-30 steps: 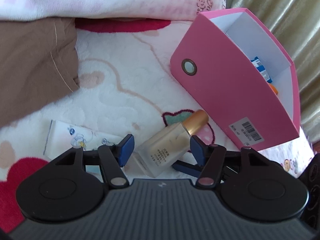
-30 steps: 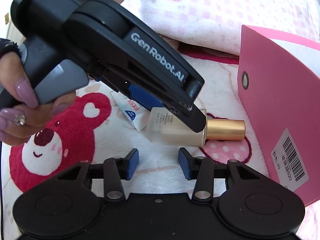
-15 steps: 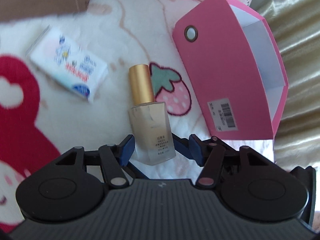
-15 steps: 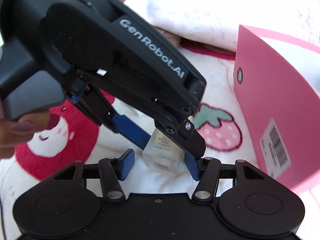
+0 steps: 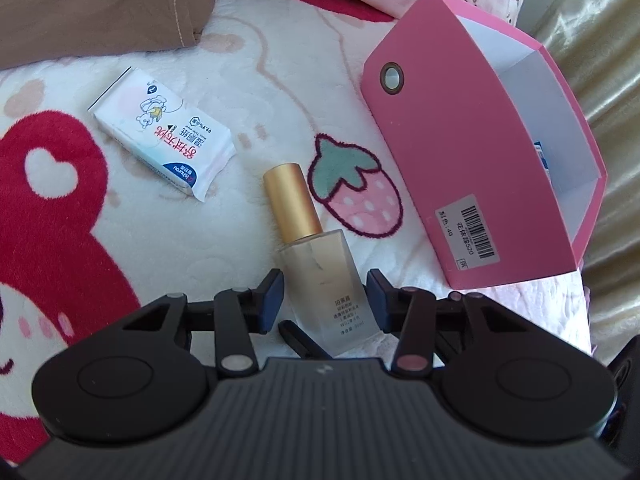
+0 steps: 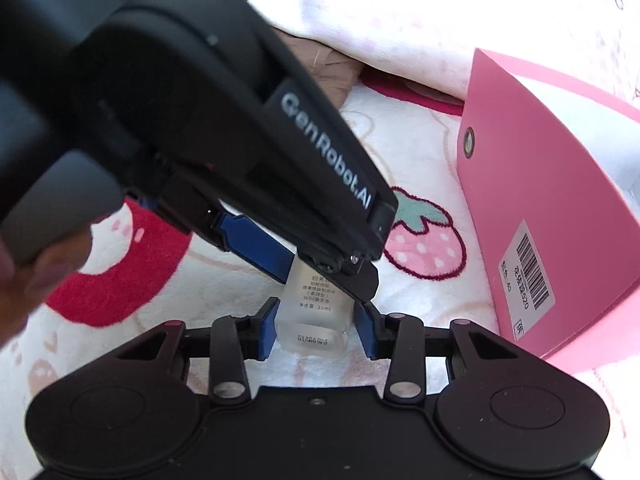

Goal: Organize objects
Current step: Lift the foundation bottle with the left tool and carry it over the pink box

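Lower centre of the left wrist view: left gripper (image 5: 325, 300), blue pads (image 5: 272, 300) clenched on the lower body of a frosted glass bottle with a gold cap (image 5: 320, 272). Holds it with the cap pointing toward the top of the frame, tilted slightly left, and the printed label down near the pads.

Above the bottle, left of centre: flat white wet-wipe packet with red and blue print (image 5: 164, 136), lying on a cream fleece blanket with red bear and strawberry patterns (image 5: 260, 60). Well apart from the bottle. Just right of the gold cap, a pink strawberry motif (image 5: 356, 192) in the blanket. Upper left corner: folded brown cloth (image 5: 100, 4) resting on the blanket.

Right half of that view: pink cardboard storage box with a white interior, a metal eyelet and a barcode sticker (image 5: 452, 152), standing open-topped on the blanket. A blue-and-white item shows inside against its inner wall, too hidden to identify.

In the right wrist view, left gripper (image 6: 326, 280) reaches in from the upper left and grasps the bottle (image 6: 310, 308) at mid-body, base turned toward the camera. Right gripper (image 6: 316, 332), at lower centre, straddles the base of the bottle with its fingers released: left pad (image 6: 266, 332) at or against the glass, cannot tell which, and a sliver of gap at the right pad. Pink box (image 6: 540, 208) at the right edge, near but not touching either gripper.
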`<control>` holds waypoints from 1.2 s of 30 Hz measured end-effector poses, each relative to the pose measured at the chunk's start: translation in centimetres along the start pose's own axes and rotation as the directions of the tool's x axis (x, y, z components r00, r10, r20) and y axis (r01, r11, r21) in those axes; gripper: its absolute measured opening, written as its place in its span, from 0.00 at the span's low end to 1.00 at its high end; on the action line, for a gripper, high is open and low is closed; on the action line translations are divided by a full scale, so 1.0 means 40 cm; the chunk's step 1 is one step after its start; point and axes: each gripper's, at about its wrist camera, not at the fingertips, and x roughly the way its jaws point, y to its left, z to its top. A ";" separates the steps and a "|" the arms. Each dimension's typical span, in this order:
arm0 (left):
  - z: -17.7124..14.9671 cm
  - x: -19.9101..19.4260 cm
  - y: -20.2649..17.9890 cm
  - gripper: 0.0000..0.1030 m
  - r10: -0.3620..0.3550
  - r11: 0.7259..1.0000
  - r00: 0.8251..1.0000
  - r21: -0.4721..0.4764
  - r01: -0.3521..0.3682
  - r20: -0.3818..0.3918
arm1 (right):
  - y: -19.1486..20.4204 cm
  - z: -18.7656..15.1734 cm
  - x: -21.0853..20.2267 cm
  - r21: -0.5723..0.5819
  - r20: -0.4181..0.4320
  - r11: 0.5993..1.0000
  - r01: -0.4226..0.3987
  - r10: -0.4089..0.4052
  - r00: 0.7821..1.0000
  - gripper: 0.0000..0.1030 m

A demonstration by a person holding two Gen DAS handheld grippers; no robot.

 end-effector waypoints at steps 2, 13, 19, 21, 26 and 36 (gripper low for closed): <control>-0.002 0.004 0.007 0.44 -0.007 0.999 1.000 -0.041 0.007 -0.005 | 0.002 0.002 0.006 0.011 -0.017 1.000 0.012 -0.011 1.000 0.42; -0.034 0.010 0.027 0.44 -0.034 0.989 0.999 -0.139 0.040 0.042 | -0.019 0.012 0.024 0.055 -0.002 0.997 -0.054 0.054 0.999 0.45; -0.042 0.002 0.027 0.46 -0.028 0.989 0.999 -0.147 0.034 0.046 | -0.084 0.023 0.034 0.259 -0.015 0.946 -0.193 0.204 0.979 0.45; -0.043 0.000 0.023 0.45 -0.010 0.990 0.999 -0.143 0.017 0.046 | -0.086 -0.012 0.041 0.282 -0.011 0.937 -0.208 0.220 0.975 0.45; -0.050 -0.012 0.003 0.44 0.031 0.992 0.998 -0.127 -0.024 0.057 | -0.024 -0.049 -0.023 0.214 -0.017 0.961 -0.178 0.186 0.982 0.44; -0.093 -0.106 0.034 0.38 -0.010 0.967 0.990 -0.249 0.046 0.144 | -0.088 -0.041 -0.051 0.270 -0.001 0.923 -0.273 0.284 0.959 0.40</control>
